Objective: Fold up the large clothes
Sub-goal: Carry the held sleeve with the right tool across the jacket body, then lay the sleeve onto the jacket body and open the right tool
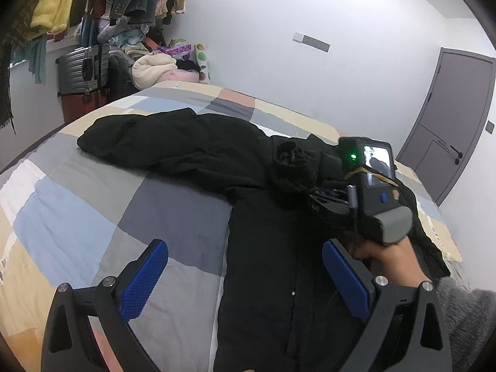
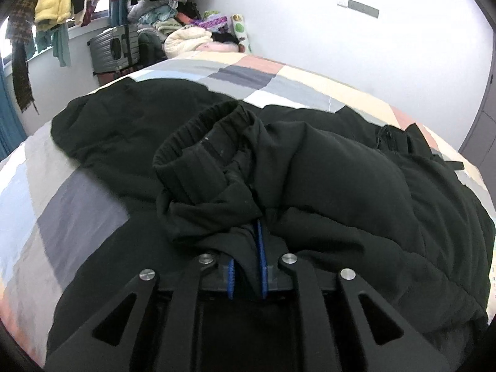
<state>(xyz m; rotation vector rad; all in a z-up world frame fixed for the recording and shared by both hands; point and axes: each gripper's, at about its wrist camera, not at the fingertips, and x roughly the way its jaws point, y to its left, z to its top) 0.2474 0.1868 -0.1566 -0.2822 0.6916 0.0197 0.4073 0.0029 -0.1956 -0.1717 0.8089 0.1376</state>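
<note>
Nearest in the left wrist view, the left hand-held gripper (image 1: pixel 245 282) is held wide open above the bed, its blue pads (image 1: pixel 144 279) spread apart with nothing between them. Under and just ahead of it a black coat (image 1: pixel 263 263) is spread on the checked bedcover (image 1: pixel 77 217), one sleeve (image 1: pixel 161 142) stretched out to the left. To the right, the right hand-held gripper (image 1: pixel 365 192) is seen from behind, a green light lit on its body, held by a bare hand (image 1: pixel 393 254) over the coat.

In the right wrist view, the right hand-held gripper (image 2: pixel 246 266) is closed on a fold of the coat (image 2: pixel 341 186) — black cloth is pinched between the two blue pads (image 2: pixel 263 266). Just beyond the pads a ribbed cuff (image 2: pixel 198 142) is bunched up and stands open on top of the coat's body.

Farther off, past the bed's far edge, a grey suitcase (image 1: pixel 83 71) stands against the wall beside a heap of clothes (image 1: pixel 155 65). Above these, garments hang in a row — a yellow one (image 1: pixel 59 3) among them. A grey door (image 1: pixel 452 117) is seen in the right-hand wall.
</note>
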